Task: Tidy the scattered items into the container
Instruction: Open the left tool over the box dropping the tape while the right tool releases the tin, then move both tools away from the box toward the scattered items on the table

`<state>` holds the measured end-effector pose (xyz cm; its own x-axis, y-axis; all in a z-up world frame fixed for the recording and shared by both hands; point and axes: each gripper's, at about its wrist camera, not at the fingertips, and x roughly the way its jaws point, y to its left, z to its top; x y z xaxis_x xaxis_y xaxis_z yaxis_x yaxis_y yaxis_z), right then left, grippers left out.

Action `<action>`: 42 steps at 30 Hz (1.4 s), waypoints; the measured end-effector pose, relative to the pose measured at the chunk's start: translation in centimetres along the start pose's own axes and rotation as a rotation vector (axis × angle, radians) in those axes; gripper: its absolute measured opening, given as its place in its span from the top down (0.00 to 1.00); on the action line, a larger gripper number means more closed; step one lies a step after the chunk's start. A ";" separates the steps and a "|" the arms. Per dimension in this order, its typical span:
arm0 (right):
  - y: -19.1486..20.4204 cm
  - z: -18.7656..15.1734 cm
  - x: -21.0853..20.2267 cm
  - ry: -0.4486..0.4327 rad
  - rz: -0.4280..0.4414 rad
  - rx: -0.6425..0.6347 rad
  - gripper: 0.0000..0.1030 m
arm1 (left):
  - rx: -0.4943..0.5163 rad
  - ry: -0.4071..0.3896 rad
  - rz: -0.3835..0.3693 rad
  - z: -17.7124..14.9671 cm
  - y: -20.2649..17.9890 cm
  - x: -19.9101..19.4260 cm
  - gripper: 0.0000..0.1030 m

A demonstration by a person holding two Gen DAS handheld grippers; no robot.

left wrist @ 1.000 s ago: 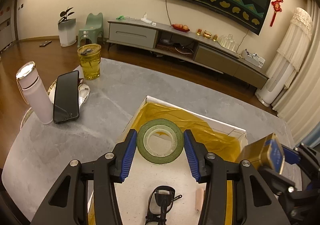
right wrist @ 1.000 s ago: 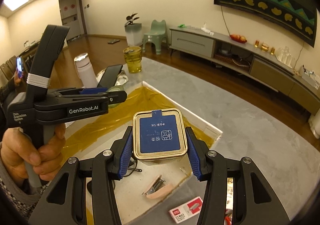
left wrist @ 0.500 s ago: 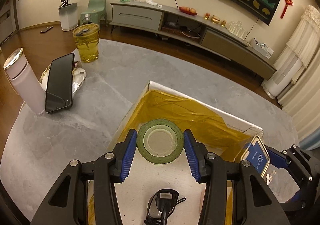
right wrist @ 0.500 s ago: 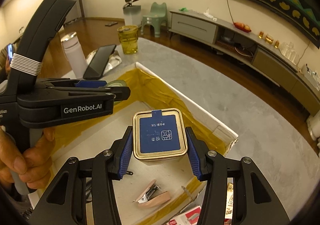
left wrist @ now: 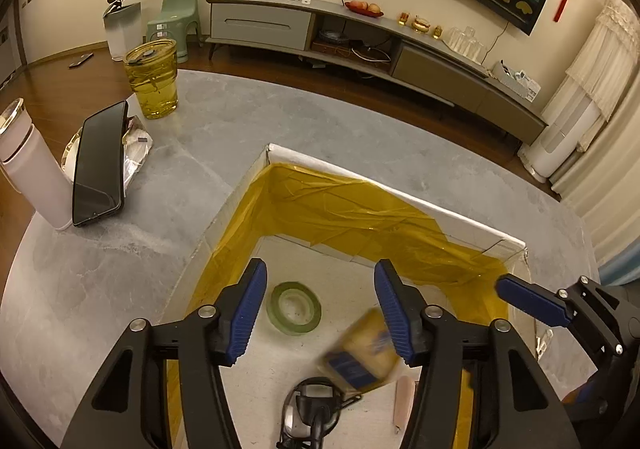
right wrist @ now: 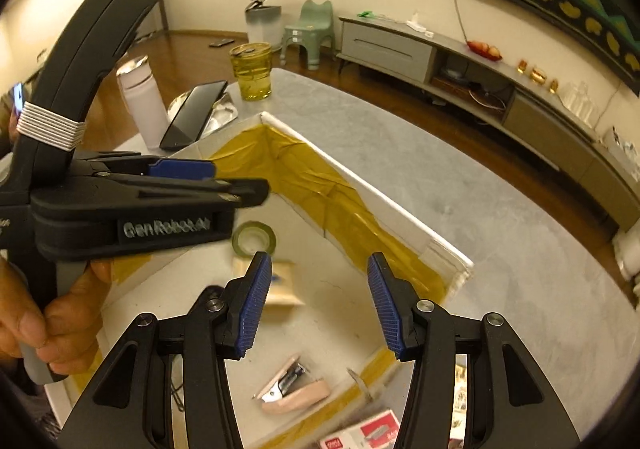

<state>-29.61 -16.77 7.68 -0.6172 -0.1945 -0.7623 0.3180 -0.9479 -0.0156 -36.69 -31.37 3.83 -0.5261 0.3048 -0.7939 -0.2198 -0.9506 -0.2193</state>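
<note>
Grippers hang over the white box [left wrist: 400,193], the left gripper [left wrist: 320,307] and right gripper [right wrist: 318,299] both spread wide and empty. Inside, the green tape roll [left wrist: 295,308] lies flat beside a motion-blurred gold tin [left wrist: 362,355].

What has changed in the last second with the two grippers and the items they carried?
Both grippers opened. The left gripper let go of the green tape roll, which now lies on the box floor. The right gripper released the gold tin, caught blurred as it falls into the box. The stapler, phone and yellow cup stayed put.
</note>
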 end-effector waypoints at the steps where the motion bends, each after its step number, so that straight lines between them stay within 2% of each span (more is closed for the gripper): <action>1: -0.4 -0.3 -0.6 -0.007 0.014 0.021 0.48 | -0.004 -0.002 0.000 0.1 0.1 -0.1 0.44; 12: -1.1 -5.0 -8.1 -0.101 0.107 0.077 0.48 | 0.041 -0.039 -0.033 -1.0 -1.5 -2.0 0.44; 17: -1.5 -6.9 -11.4 -0.168 0.157 0.114 0.49 | 0.095 -0.087 -0.032 -2.2 -3.3 -3.8 0.44; 20: -1.8 -7.2 -12.3 -0.198 0.175 0.140 0.49 | 0.129 -0.111 -0.044 -3.0 -4.4 -4.8 0.44; 28: -1.8 -8.2 -13.3 -0.209 0.200 0.158 0.49 | 0.159 -0.139 -0.041 -4.4 -6.3 -7.2 0.44; 42: -3.4 -12.9 -18.0 -0.260 0.197 0.232 0.49 | 0.294 -0.187 -0.050 -8.9 -11.8 -11.0 0.44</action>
<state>-10.31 -6.78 13.11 -0.7315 -0.4073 -0.5468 0.2958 -0.9121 0.2837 -20.97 -24.00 10.06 -0.6443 0.3818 -0.6627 -0.4619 -0.8849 -0.0607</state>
